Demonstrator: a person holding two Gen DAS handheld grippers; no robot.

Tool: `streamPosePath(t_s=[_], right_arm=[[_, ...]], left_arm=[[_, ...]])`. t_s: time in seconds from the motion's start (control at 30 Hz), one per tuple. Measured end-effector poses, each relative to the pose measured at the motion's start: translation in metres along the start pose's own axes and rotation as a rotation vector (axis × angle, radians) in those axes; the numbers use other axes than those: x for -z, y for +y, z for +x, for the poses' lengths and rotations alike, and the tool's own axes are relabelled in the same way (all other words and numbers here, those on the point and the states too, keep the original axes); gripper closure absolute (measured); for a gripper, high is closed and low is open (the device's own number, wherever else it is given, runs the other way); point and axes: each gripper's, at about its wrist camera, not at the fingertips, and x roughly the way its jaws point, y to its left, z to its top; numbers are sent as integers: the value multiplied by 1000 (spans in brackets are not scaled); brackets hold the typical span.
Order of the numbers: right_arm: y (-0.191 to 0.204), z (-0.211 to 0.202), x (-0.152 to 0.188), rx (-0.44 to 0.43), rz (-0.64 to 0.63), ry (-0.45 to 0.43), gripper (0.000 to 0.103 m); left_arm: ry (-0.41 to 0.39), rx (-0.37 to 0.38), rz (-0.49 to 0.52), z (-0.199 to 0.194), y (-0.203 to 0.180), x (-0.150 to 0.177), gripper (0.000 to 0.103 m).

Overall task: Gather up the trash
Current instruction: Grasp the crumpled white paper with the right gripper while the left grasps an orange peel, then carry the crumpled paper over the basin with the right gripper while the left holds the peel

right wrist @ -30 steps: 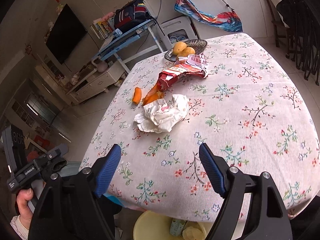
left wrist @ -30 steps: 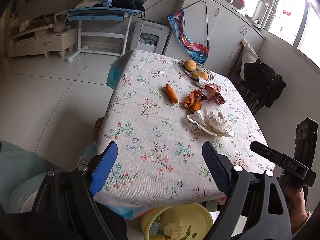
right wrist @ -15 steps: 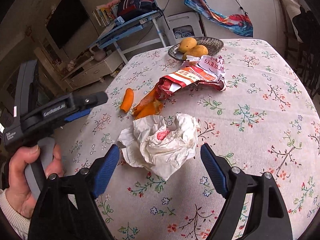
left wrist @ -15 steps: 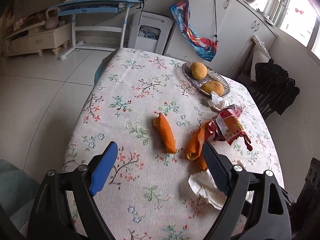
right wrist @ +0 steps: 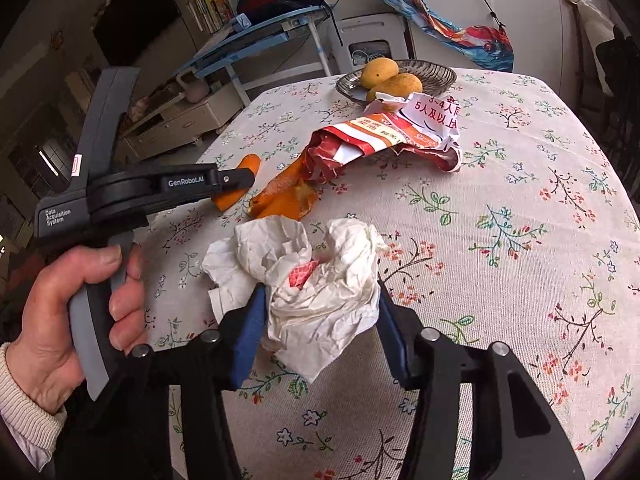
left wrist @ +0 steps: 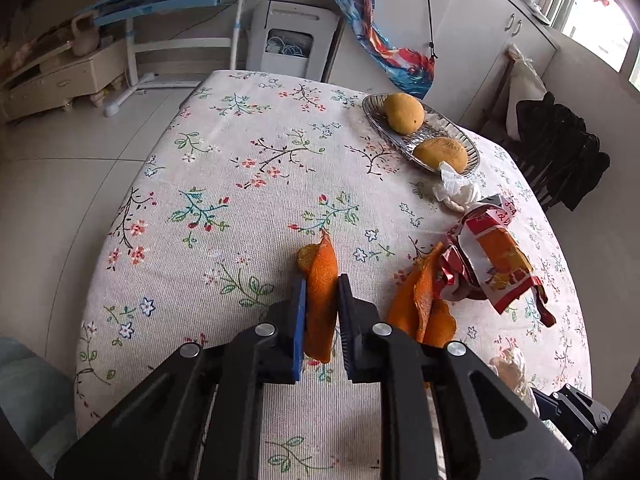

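Observation:
A curled orange peel (left wrist: 320, 264) lies on the flowered tablecloth (left wrist: 224, 184), and my left gripper (left wrist: 322, 284) is closing on it, both pads pressing its sides. The right wrist view shows that gripper's fingers (right wrist: 236, 178) over the same peel (right wrist: 232, 200). My right gripper (right wrist: 320, 292) is closing around a crumpled white paper (right wrist: 320, 304) with a pink scrap in it; the paper fills the gap and touches both pads. More orange peel (left wrist: 420, 308) and a torn red snack wrapper (left wrist: 492, 264) lie just right of the left gripper.
A metal dish (left wrist: 404, 142) with two yellow fruits stands at the table's far right, a small white tissue (left wrist: 456, 192) beside it. A hand (right wrist: 80, 300) holds the left gripper's handle. A dark chair (left wrist: 560, 152) stands beyond the right edge, with tiled floor to the left.
The left gripper moved forward across the table to the single peel and shut on it. The right gripper came down to the crumpled paper and its jaws narrowed around it.

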Motion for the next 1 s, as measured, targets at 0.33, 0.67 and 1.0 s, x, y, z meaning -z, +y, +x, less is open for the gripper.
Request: streamPosePath(t_s=[0.33, 0.67, 1.0], right_arm=[[-2, -24, 10, -92, 50, -36, 75], [19, -59, 38, -133, 12, -97, 75], [37, -94, 79, -107, -17, -120, 75]], left_arm=[[-107, 45, -19, -92, 14, 61, 89], [-207, 32, 17, -180, 17, 123, 89], [-232, 54, 29, -217, 22, 149, 89]])
